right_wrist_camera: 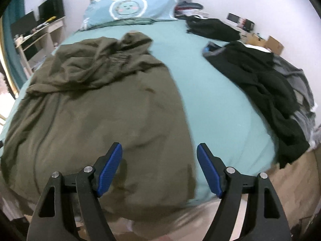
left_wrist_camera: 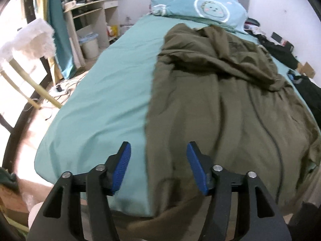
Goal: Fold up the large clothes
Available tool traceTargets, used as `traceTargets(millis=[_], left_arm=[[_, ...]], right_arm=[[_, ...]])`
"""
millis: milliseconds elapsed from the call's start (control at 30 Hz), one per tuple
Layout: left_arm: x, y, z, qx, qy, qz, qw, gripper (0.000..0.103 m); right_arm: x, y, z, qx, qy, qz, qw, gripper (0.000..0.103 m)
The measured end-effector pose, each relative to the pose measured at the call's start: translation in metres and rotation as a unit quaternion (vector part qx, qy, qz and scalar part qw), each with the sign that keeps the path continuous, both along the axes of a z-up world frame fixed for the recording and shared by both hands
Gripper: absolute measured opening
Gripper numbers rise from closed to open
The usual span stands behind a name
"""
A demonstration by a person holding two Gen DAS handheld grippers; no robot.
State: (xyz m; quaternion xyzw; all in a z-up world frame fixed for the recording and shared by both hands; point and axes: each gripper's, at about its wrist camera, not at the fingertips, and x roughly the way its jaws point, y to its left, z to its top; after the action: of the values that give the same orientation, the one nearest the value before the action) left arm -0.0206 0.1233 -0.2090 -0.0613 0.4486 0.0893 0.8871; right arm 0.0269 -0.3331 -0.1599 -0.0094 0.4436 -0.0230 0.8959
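A large olive-green garment point(left_wrist_camera: 220, 104) lies spread lengthwise on the teal bed sheet point(left_wrist_camera: 104, 92), its far end bunched up near the pillow and its near hem hanging over the bed's foot. It also shows in the right wrist view point(right_wrist_camera: 96, 116). My left gripper point(left_wrist_camera: 158, 150) is open and empty, hovering over the garment's near left edge. My right gripper point(right_wrist_camera: 159, 150) is open and empty, hovering over the garment's near right edge by the sheet point(right_wrist_camera: 216, 108).
A teal cartoon pillow point(left_wrist_camera: 200, 6) lies at the head of the bed. Black clothes point(right_wrist_camera: 258, 92) are piled along the bed's right side. A desk with monitors point(left_wrist_camera: 90, 4), a bin point(left_wrist_camera: 89, 45) and a chair with a white cloth point(left_wrist_camera: 30, 38) stand to the left.
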Motion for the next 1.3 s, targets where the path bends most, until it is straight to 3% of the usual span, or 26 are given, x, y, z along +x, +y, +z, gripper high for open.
traceTargets(millis=[67, 200, 267, 433, 500, 567, 633, 667, 700, 733, 800, 900, 1033, 1200, 1300], left_arm=[[-0.001, 0.011, -0.012, -0.022, 0.019, 0.006, 0.9996, 0.072], [-0.006, 0.02, -0.037, -0.055, 0.054, 0.007, 0.997, 0.074], [-0.008, 0.015, -0.039, -0.042, 0.056, 0.0, 0.9975, 0.074], [-0.011, 0.006, -0.036, -0.059, 0.058, -0.022, 0.9963, 0.074], [-0.016, 0.003, -0.036, -0.08, 0.053, -0.035, 0.9948, 0.074], [-0.017, 0.0, -0.042, -0.092, 0.062, -0.039, 0.993, 0.074], [-0.015, -0.006, -0.042, -0.075, 0.064, -0.046, 0.9941, 0.074], [-0.013, -0.009, -0.041, -0.072, 0.066, -0.05, 0.994, 0.064], [-0.013, -0.013, -0.041, -0.077, 0.066, -0.063, 0.9929, 0.034], [-0.012, -0.016, -0.04, -0.08, 0.069, -0.073, 0.9917, 0.027], [-0.014, -0.022, -0.032, -0.053, 0.07, -0.08, 0.9929, 0.003], [-0.021, -0.012, -0.009, -0.081, 0.047, -0.078, 0.9925, 0.003], [-0.028, -0.002, 0.039, -0.087, -0.003, -0.08, 0.993, 0.002], [-0.018, 0.008, 0.096, -0.117, -0.064, -0.08, 0.9879, 0.003], [-0.003, 0.017, 0.112, -0.147, -0.087, -0.07, 0.9828, 0.003]], right_arm=[[0.001, -0.011, -0.003, -0.003, 0.001, -0.014, 1.0, 0.085], [0.01, -0.029, -0.016, 0.009, 0.03, -0.026, 0.999, 0.085], [0.012, -0.033, -0.027, 0.039, 0.045, -0.026, 0.998, 0.085], [0.012, -0.027, -0.056, 0.091, 0.07, -0.014, 0.993, 0.085], [0.009, -0.023, -0.065, 0.093, 0.074, -0.007, 0.993, 0.073], [0.008, -0.021, -0.07, 0.078, 0.083, -0.005, 0.994, 0.045], [0.007, -0.018, -0.068, 0.08, 0.088, 0.008, 0.993, 0.028], [0.006, -0.016, -0.066, 0.077, 0.087, 0.016, 0.993, 0.021], [0.006, -0.015, -0.065, 0.076, 0.085, 0.021, 0.993, 0.017], [0.004, -0.014, -0.063, 0.075, 0.08, 0.028, 0.994, 0.014], [0.002, -0.016, -0.057, 0.081, 0.07, 0.029, 0.994, 0.012], [-0.004, -0.022, -0.038, 0.101, 0.041, 0.029, 0.994, 0.011], [-0.005, -0.027, -0.002, 0.121, 0.003, 0.032, 0.992, 0.01], [-0.003, -0.025, 0.042, 0.13, -0.043, 0.043, 0.99, 0.01], [0.003, -0.027, 0.054, 0.138, -0.056, 0.046, 0.988, 0.01]])
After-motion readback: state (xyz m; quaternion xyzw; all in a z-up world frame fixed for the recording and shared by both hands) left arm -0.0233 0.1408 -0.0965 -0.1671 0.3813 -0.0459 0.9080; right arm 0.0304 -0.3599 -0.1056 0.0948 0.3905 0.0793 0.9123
